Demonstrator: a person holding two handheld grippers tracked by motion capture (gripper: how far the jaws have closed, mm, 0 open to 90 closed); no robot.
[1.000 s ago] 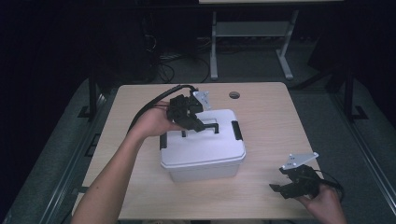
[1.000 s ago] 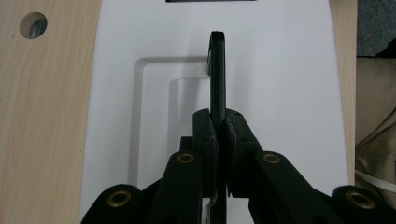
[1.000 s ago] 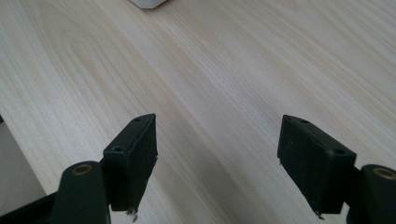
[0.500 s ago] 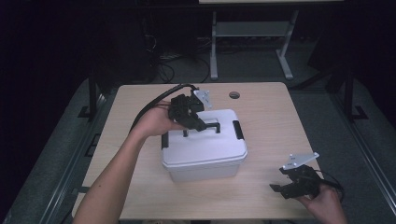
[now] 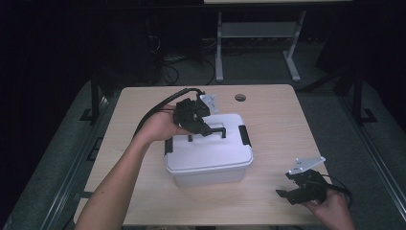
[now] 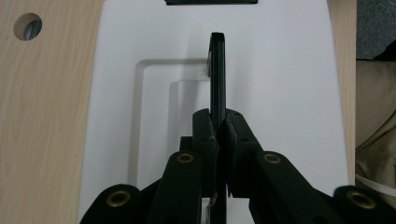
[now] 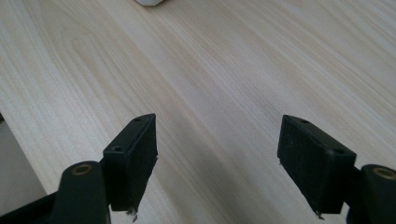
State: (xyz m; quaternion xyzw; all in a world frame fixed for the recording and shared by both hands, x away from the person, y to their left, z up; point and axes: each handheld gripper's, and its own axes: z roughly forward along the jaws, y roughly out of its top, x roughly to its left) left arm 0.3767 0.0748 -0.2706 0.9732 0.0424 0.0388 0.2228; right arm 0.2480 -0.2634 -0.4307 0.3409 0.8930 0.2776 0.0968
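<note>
Light: overhead, bright on the pale wooden desk (image 5: 268, 110); the room behind the desk is nearly black.
Shadows: soft, in the white plastic lid (image 6: 280, 93) recess.
Focus: near black jaws slightly soft in both gripper views.

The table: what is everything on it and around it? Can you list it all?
Box: one, white, middle of the table.
Handle: one, black, upright on the box lid, pinched in the left claw.
Latches: two, black, one at each end of the lid.
Table: one, light wood, with a round hole near its far edge.
Metal frame: one, grey, on the floor behind the table.
Left claw: one, black, shut on the handle.
Right claw: one, black, open, low over bare table at the near right corner.
</note>
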